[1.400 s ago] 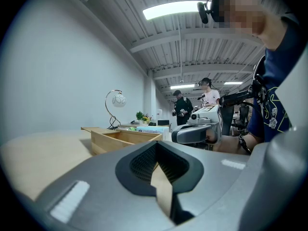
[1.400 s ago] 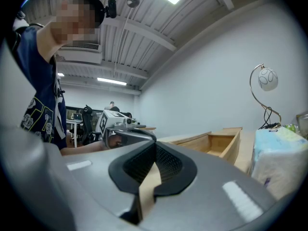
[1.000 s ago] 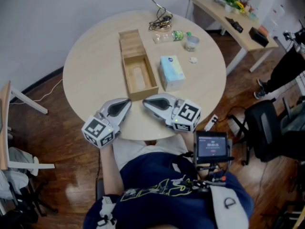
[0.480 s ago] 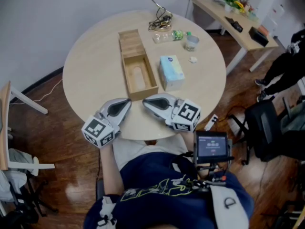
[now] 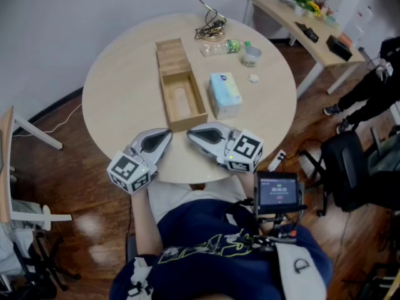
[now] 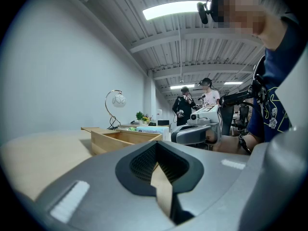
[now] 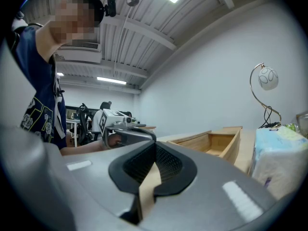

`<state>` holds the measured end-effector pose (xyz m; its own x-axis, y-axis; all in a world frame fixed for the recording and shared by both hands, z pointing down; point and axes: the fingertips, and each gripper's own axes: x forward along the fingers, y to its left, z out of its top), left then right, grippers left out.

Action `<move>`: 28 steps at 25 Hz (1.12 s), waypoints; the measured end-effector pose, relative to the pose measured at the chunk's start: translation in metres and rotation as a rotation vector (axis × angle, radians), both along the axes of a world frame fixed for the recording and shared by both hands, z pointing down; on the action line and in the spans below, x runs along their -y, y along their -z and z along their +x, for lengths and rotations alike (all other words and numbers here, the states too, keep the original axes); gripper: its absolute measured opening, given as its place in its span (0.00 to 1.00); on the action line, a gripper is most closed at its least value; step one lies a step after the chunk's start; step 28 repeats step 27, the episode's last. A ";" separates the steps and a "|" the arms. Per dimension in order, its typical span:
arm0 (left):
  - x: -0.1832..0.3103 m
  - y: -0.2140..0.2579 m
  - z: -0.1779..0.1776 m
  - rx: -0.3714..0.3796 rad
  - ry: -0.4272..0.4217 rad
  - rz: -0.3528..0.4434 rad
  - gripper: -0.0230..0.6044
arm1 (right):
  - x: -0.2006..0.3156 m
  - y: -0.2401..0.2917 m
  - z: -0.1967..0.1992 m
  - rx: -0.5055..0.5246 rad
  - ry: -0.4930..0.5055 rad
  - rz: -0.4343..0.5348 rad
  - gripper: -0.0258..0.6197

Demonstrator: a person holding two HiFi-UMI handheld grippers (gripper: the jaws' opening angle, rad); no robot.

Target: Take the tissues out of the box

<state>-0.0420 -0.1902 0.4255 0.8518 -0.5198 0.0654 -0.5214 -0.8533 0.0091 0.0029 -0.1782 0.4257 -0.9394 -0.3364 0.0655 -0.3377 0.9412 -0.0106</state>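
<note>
The left hand-held gripper (image 5: pixel 166 134) and right hand-held gripper (image 5: pixel 191 133) point level, tips converging, jaws closed on nothing.

table: round wooden table (image 5: pixel 119 92) finished in pale beige, faint grain.
box: open rectangular wooden box (image 5: pixel 172 56) seen in plain light honey wood, inner walls shaded darker.
tissues: soft rectangular tissue pack (image 5: pixel 225 94) printed pale blue, fading to white and light yellow-green.
left gripper (image 5: pixel 166 134): shell matte grey, ribbed pads black, cube white with black square markers.
right gripper (image 5: pixel 190 132): same grey, black and marker pattern.
floor: glossy plank floor (image 5: pixel 75 186) stained dark red-brown.
shirt: short-sleeved shirt (image 5: pixel 206 242) dyed navy, yellow-and-white line print.
</note>
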 end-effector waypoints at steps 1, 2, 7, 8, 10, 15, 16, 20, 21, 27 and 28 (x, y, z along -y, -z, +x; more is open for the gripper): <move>-0.001 0.000 0.000 -0.001 -0.001 0.000 0.04 | 0.000 0.000 0.000 -0.002 0.000 -0.001 0.04; -0.001 0.000 0.001 -0.002 -0.001 0.000 0.04 | -0.001 0.000 0.000 -0.002 0.000 -0.002 0.04; 0.000 -0.001 0.000 -0.005 0.001 0.000 0.04 | 0.000 -0.001 0.001 0.002 -0.002 -0.002 0.04; -0.001 -0.001 0.000 -0.005 0.002 -0.001 0.04 | 0.000 0.000 0.001 0.003 -0.002 -0.003 0.04; -0.001 -0.001 0.000 0.000 0.003 0.000 0.04 | -0.001 0.000 0.001 0.005 -0.002 -0.003 0.04; 0.000 -0.001 0.000 -0.005 0.001 -0.002 0.04 | 0.000 0.000 0.000 0.004 -0.005 -0.006 0.04; 0.000 -0.001 0.000 -0.004 -0.001 0.001 0.04 | 0.001 0.000 0.000 0.004 -0.004 -0.005 0.04; 0.000 -0.001 0.000 -0.002 -0.001 0.002 0.04 | 0.000 -0.001 0.000 0.003 -0.003 -0.004 0.04; 0.000 -0.001 0.000 -0.001 0.001 0.001 0.04 | 0.000 0.000 0.000 0.004 -0.003 -0.005 0.04; 0.000 0.000 0.000 -0.004 0.003 -0.001 0.04 | -0.001 0.002 0.000 0.013 -0.002 -0.004 0.04; 0.000 0.000 0.000 -0.004 0.003 -0.001 0.04 | -0.001 0.002 0.000 0.013 -0.002 -0.004 0.04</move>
